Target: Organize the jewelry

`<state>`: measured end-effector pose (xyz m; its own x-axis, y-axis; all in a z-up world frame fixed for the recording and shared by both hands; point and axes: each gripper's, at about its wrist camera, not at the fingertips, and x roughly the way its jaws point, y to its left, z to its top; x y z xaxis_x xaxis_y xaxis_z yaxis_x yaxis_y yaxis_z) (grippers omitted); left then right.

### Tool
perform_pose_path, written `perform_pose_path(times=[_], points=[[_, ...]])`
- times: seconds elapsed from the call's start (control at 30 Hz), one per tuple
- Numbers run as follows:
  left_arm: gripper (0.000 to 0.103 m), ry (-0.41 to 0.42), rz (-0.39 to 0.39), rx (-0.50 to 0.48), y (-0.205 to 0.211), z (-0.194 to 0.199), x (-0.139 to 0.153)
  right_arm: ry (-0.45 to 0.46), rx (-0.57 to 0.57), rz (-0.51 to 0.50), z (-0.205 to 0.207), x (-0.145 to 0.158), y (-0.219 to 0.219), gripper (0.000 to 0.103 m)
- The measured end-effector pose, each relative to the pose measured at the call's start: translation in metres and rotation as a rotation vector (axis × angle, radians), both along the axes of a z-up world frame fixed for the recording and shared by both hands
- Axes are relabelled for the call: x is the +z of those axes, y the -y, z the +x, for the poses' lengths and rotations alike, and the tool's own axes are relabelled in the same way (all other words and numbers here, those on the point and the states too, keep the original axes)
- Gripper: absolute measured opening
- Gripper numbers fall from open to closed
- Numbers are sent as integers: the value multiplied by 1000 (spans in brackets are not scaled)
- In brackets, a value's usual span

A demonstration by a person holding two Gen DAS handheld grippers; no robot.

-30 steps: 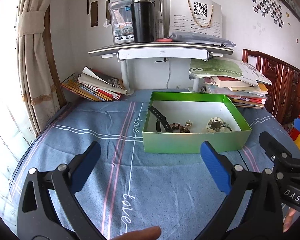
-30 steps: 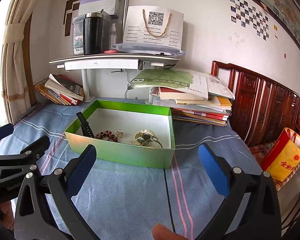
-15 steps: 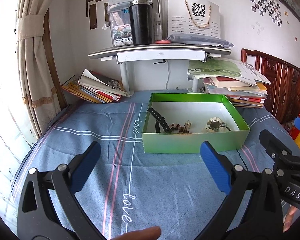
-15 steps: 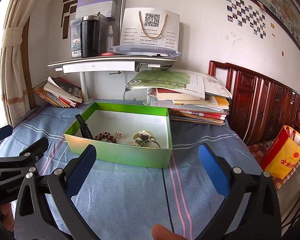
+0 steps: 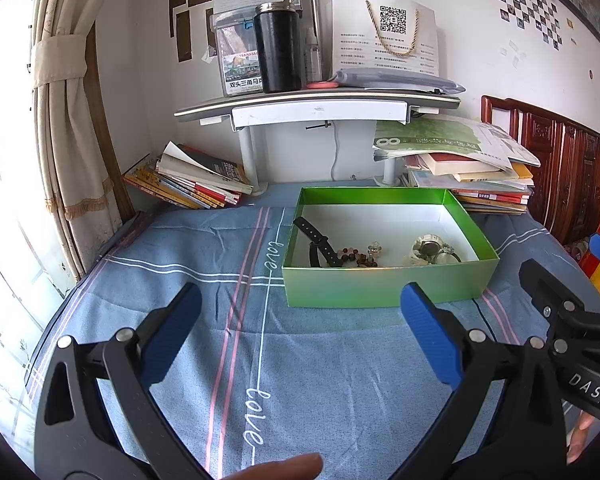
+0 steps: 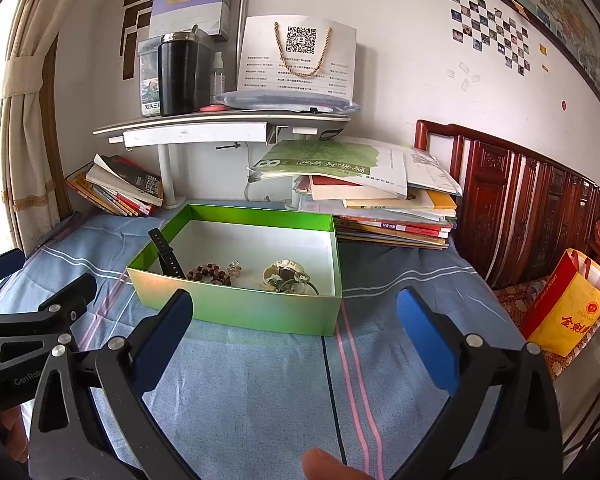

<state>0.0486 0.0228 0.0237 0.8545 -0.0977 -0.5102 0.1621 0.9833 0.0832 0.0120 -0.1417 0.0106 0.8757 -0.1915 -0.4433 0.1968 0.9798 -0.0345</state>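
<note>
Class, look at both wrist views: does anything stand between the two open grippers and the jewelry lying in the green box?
Only the green cardboard box's near wall. The brown bead bracelet lies behind it; both grippers must go over it. The blue cloth between is bare.

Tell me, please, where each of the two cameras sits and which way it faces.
Left wrist: on the left gripper, above the blue bedcover, facing the green box and the shelf; its open fingers, a fingertip and the right gripper show.
Right wrist: on the right gripper, further right, facing the same way; its open fingers, a fingertip and the left gripper show.
Shared: the box, the black strap, the beads.
</note>
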Motion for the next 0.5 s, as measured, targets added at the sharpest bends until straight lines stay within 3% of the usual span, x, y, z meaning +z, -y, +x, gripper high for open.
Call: perform_pose_path(times=[0.5], points=[[99, 0, 3, -1, 0, 0, 0, 2, -6, -1, -1, 0, 1, 100]])
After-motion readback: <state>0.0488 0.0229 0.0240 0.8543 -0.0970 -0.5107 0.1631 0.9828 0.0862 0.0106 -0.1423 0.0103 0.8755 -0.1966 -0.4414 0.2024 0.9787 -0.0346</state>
